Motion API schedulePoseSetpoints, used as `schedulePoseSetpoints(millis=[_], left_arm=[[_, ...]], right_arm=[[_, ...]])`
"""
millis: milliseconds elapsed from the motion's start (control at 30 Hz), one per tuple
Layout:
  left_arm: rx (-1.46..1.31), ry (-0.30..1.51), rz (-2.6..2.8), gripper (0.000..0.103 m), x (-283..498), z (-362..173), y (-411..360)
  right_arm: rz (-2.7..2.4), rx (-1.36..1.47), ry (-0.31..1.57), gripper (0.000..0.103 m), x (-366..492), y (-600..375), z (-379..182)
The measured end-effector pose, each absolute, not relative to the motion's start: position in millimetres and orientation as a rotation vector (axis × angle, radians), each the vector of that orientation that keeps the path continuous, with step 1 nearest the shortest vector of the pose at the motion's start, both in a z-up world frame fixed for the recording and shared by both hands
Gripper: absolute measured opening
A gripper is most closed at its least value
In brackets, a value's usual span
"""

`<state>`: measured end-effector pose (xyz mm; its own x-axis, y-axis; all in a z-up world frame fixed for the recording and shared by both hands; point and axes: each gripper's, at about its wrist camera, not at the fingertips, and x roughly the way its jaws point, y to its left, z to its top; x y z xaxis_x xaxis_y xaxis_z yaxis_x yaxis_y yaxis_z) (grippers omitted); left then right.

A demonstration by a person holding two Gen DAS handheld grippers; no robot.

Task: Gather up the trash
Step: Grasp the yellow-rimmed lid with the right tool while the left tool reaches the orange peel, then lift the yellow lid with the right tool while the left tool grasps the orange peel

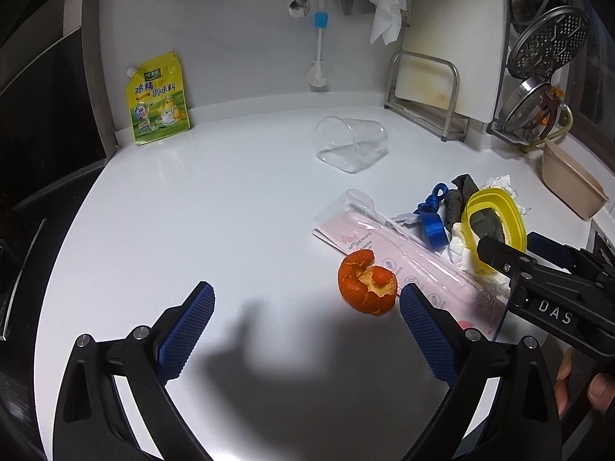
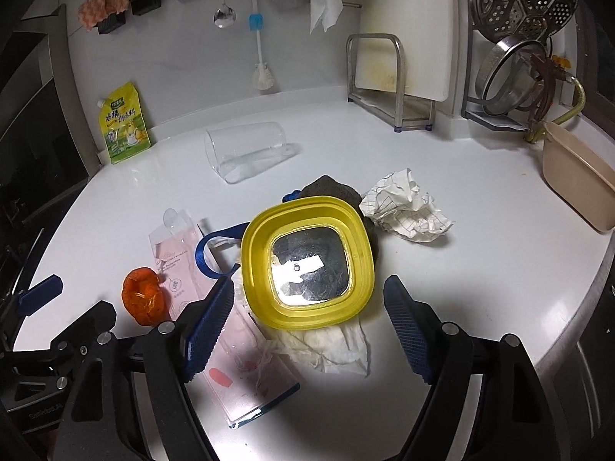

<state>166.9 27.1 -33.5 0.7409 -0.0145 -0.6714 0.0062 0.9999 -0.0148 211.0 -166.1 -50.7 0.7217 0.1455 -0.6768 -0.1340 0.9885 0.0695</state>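
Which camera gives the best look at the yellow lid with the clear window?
The right wrist view: the yellow lid sits centred ahead of the open right gripper, its clear window facing the camera. In the left wrist view the lid appears edge-on near the right side, partly hidden behind the right gripper.

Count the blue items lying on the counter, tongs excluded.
1: a blue strap, lying between the pink packaging and the yellow lid, its far end tucked behind the lid. The blue-headed brush hangs on the wall, not counted. More may sit hidden under the pile.
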Motion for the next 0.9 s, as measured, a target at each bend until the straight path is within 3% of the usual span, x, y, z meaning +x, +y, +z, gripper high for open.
schedulePoseSetpoints(millis=[467, 533, 567, 900], left_arm=[[0.003, 0.761, -0.016, 0.095, 175.0, -37.9, 20.8], [0.005, 0.765, -0.014, 0.095, 176.2, -38.7, 20.4], [0.003, 0.769, -0.016, 0.095, 177.2, -39.1, 20.0], [0.006, 0.818, -0.005, 0.095, 193.5, -46.0, 10.8]], right_arm=[[0.154, 0.038, 0.761, 0.076, 223.6, -169.8, -59.8], [0.159, 0.057, 0.756, 0.073, 223.6, -173.9, -60.2], [0.164, 0.068, 0.758, 0.066, 223.9, -175.9, -60.3], [0.156, 0.123, 0.736, 0.066, 213.9, -194.0, -57.0]])
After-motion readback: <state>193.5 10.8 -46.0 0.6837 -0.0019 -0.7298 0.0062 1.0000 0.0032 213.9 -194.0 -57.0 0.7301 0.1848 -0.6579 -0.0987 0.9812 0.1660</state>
